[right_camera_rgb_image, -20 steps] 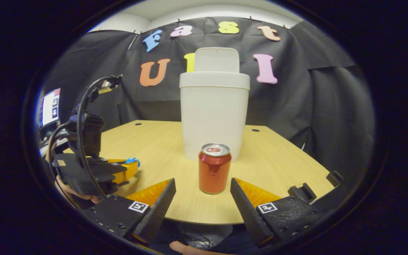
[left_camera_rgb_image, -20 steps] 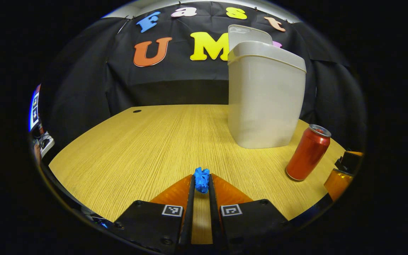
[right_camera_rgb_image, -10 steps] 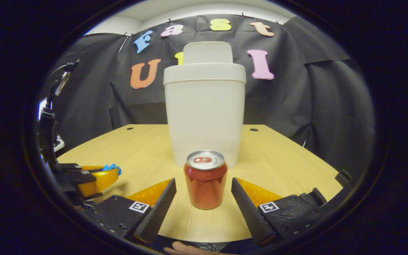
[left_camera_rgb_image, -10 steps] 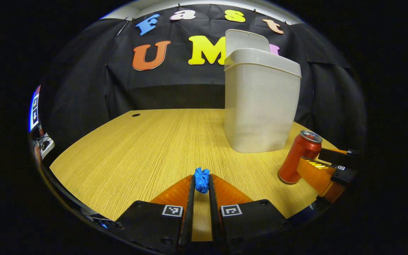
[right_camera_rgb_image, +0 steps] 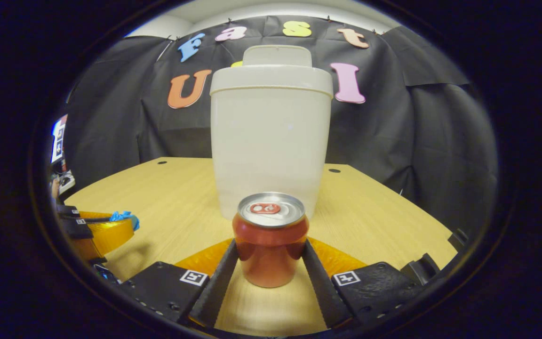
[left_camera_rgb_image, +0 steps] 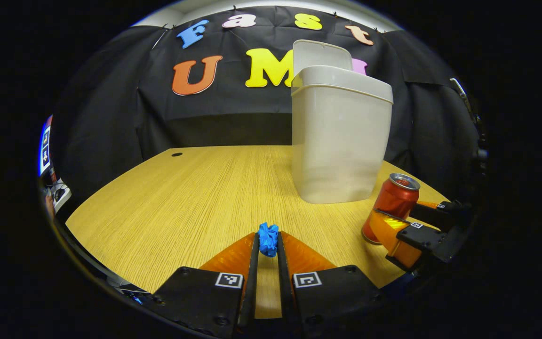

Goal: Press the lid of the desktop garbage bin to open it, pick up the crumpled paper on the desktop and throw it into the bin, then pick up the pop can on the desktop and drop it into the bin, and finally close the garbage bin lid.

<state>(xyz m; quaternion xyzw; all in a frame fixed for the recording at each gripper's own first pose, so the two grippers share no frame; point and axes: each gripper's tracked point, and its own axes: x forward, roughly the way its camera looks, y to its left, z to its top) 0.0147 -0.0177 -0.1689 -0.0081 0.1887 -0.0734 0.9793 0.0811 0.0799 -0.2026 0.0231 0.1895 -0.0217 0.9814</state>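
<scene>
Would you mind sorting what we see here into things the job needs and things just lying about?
Job:
bin, its lid up
paper, in the left tongs
can, between the right tongs

Lying about:
table
screen at the left edge

Open-lidded pale bin [right_camera_rgb_image: 271, 141] on desk, upright red can [right_camera_rgb_image: 270, 245] before it, blue crumpled paper [left_camera_rgb_image: 267, 238] nearby.

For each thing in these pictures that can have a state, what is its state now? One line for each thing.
Bin lid: open, standing up behind the rim.
Garbage bin: upright on the desk.
Crumpled paper: pinched between the fingertips of the left gripper.
Pop can: upright on the desk, between the fingers of the right gripper; grip not certain.
</scene>
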